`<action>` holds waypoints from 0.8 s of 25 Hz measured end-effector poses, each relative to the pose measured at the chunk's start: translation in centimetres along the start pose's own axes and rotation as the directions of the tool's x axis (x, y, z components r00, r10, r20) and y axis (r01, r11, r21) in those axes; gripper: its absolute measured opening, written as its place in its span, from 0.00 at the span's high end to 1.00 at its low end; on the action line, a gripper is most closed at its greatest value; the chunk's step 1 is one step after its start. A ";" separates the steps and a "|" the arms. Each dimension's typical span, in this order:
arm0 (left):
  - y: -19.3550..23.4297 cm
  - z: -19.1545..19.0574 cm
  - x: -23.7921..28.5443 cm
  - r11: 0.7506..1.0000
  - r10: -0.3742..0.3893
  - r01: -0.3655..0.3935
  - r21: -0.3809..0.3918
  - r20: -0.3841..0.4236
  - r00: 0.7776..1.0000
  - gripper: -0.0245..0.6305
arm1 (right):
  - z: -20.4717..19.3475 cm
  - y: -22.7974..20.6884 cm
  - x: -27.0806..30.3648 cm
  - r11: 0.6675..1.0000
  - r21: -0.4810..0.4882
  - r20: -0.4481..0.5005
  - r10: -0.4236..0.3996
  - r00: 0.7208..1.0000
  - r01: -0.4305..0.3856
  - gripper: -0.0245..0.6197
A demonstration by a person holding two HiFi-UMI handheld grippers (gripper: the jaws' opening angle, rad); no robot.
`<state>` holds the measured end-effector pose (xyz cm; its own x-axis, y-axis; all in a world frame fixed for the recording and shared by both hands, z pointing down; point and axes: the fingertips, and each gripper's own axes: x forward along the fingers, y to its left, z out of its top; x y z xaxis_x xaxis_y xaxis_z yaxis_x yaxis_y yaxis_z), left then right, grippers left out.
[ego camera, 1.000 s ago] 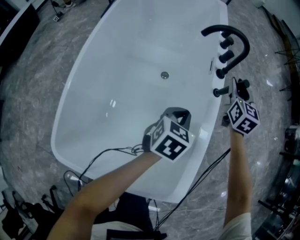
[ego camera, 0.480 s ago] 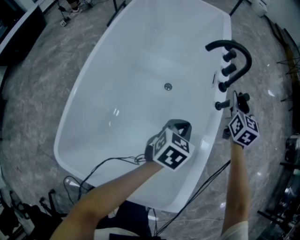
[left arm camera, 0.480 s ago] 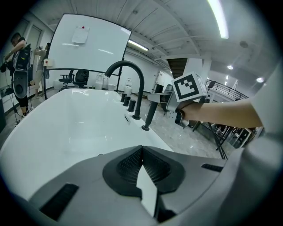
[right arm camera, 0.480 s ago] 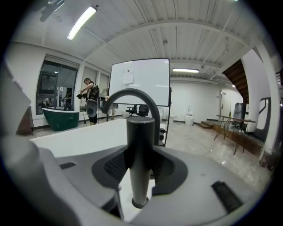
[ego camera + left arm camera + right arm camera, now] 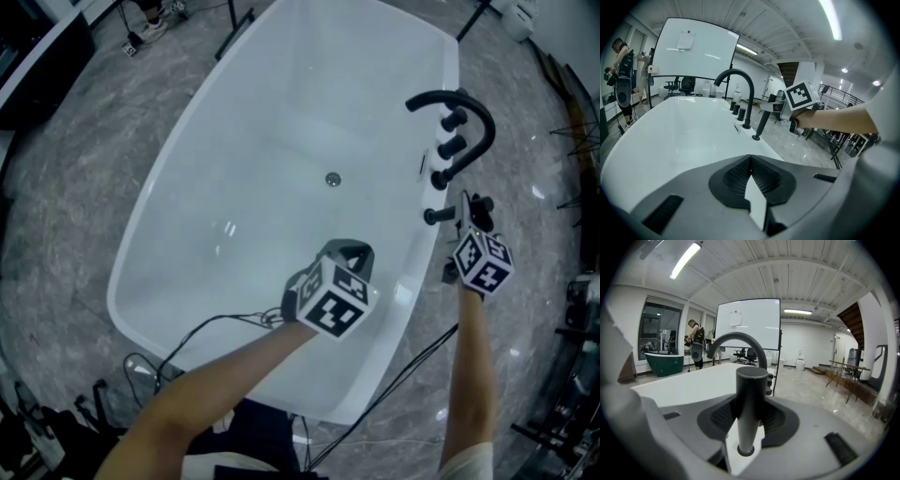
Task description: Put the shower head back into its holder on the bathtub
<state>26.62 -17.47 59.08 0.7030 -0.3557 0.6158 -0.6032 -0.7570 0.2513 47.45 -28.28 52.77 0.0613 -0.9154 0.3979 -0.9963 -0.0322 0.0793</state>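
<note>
A black stick-shaped shower head stands at the right rim of the white bathtub. My right gripper is shut on its upper part. In the left gripper view the shower head slants down to a round black holder on the rim, and its lower end meets that holder. The right gripper view shows the shower head upright between the pads of the right gripper. Over the tub's inside, my left gripper hangs shut and holds nothing.
A curved black faucet and two black knobs stand on the rim just beyond the holder. The drain is mid-tub. Cables run over the marble floor. A whiteboard and people are far off.
Both grippers stay where they were, the right one still closed round the shower head. Only the head view has shifted a little.
</note>
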 end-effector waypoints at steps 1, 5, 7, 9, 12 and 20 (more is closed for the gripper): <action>-0.1 0.0 0.0 1.000 0.000 0.000 0.000 -0.001 1.000 0.94 | 0.0 0.0 -0.1 1.000 0.000 0.001 -0.001 1.000 0.001 0.76; -0.4 0.0 -0.1 1.000 -0.005 0.005 0.001 0.000 1.000 0.94 | 0.2 -0.3 -0.4 1.000 0.008 0.000 -0.002 1.000 0.002 0.75; -0.5 0.0 -0.2 1.000 -0.008 0.008 0.001 0.001 1.000 0.94 | 0.3 -0.4 -0.5 1.000 0.007 -0.001 -0.005 1.000 0.005 0.75; -0.5 -0.1 -0.2 1.000 -0.008 0.008 0.002 0.000 1.000 0.94 | 0.3 -0.6 -0.5 1.000 0.006 0.003 -0.011 1.000 0.011 0.75; -0.4 -0.2 -0.1 1.000 -0.006 0.006 0.005 -0.004 1.000 0.94 | 0.4 -0.6 -0.2 1.000 0.019 0.013 -0.010 1.000 0.010 0.75; 0.0 -0.2 -0.4 1.000 0.006 -0.006 0.004 -0.001 1.000 0.94 | 0.8 -0.3 0.0 0.999 0.045 0.051 -0.013 0.999 0.011 0.75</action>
<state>26.24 -17.21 59.03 0.6990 -0.3602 0.6178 -0.6061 -0.7569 0.2445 47.67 -28.64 51.99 0.0711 -0.9340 0.3501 -0.9973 -0.0599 0.0427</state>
